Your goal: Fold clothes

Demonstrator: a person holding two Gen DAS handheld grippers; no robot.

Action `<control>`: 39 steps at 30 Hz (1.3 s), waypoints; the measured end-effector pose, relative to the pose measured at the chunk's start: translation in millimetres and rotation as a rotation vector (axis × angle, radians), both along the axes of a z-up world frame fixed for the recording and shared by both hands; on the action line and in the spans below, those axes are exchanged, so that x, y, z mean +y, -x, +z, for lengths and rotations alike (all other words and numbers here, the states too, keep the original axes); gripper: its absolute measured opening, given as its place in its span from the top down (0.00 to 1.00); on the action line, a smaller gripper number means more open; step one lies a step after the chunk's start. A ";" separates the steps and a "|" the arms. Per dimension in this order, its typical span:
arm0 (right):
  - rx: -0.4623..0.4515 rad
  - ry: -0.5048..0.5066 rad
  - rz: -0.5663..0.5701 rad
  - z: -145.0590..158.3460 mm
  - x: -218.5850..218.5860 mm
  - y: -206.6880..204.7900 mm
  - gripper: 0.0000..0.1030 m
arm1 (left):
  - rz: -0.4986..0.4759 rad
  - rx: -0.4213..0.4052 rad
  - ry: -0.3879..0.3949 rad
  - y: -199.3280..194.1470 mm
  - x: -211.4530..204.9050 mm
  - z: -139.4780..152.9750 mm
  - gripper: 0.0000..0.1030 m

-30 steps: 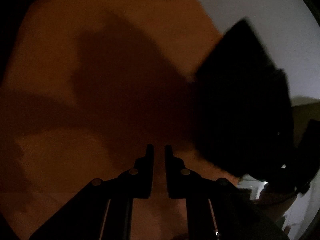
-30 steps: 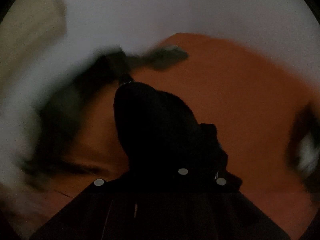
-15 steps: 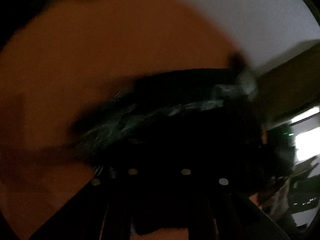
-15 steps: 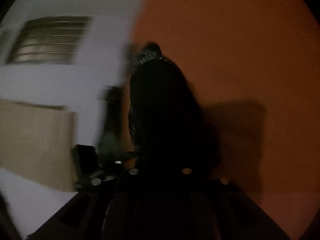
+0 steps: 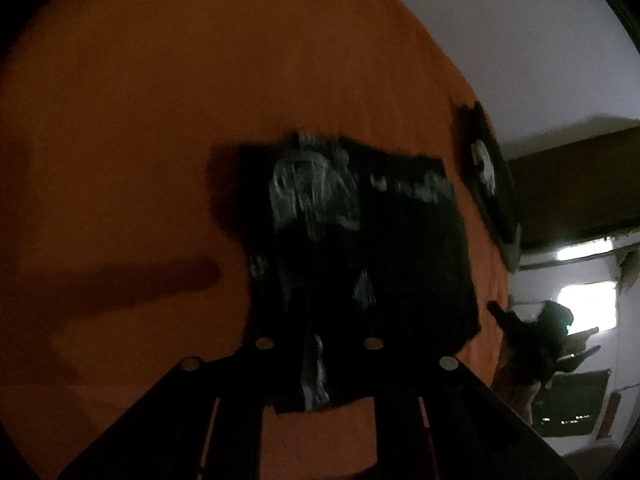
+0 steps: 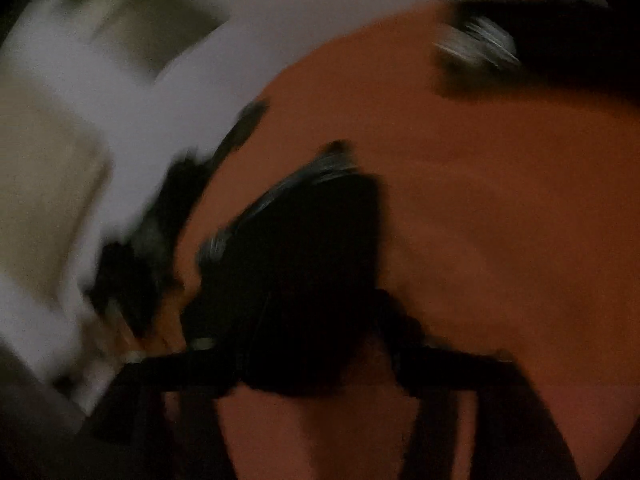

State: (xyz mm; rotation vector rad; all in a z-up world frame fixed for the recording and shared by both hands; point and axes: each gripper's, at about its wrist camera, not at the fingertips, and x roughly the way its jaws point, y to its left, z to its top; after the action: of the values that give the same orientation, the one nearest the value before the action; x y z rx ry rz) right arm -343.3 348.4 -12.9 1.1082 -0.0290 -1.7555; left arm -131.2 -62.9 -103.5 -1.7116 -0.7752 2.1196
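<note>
The limp black printed cotton garment [image 5: 360, 264] handles light and floppy: left gripper [image 5: 318, 344] pinches its near edge, while right gripper [image 6: 316, 356] fingers are opening around that cloth.

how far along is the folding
Done: the black shirt looks doubled over above the orange sheet. Another dark piece lies near the sheet's edge; whether it is folded is unclear.
In hand: the left hand-held gripper is shut on the shirt. The right hand-held gripper is opening, with cloth between its jaws.
Left: lay it flat, and probably fold again.
</note>
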 end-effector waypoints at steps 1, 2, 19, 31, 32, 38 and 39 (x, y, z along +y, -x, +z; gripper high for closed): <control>0.099 -0.028 0.059 7.6 -9.8 -24.3 0.21 | -0.009 -0.001 0.014 -2.5 6.3 -2.2 0.87; 0.209 -0.073 0.124 8.7 -19.8 -51.5 0.20 | -0.018 -0.003 0.029 -4.4 12.6 -4.6 0.87; -0.021 -0.255 -0.079 -29.0 -15.4 -26.2 0.42 | 0.072 -0.053 -0.090 19.8 -29.4 -17.0 0.74; 0.221 -0.273 -0.063 -10.8 -6.9 -52.0 0.42 | 0.030 -0.041 -0.096 4.2 -6.3 -6.2 0.46; 0.272 -0.281 -0.039 -4.8 -11.4 -63.1 0.41 | 0.018 -0.038 -0.102 0.1 -2.4 -4.2 0.43; 0.322 -0.421 0.038 -14.7 -53.5 -90.5 0.35 | -0.036 -0.118 -0.065 -23.8 30.2 -26.8 0.39; 0.302 -0.455 0.027 -19.7 -60.7 -89.9 0.35 | -0.028 -0.133 -0.066 -26.3 32.2 -27.5 0.39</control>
State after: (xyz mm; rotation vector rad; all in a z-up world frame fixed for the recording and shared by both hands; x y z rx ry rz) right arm -253.4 287.7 -32.6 1.1360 0.5928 -1.9404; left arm -104.9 -30.8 -131.0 -1.8317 -0.8428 1.9561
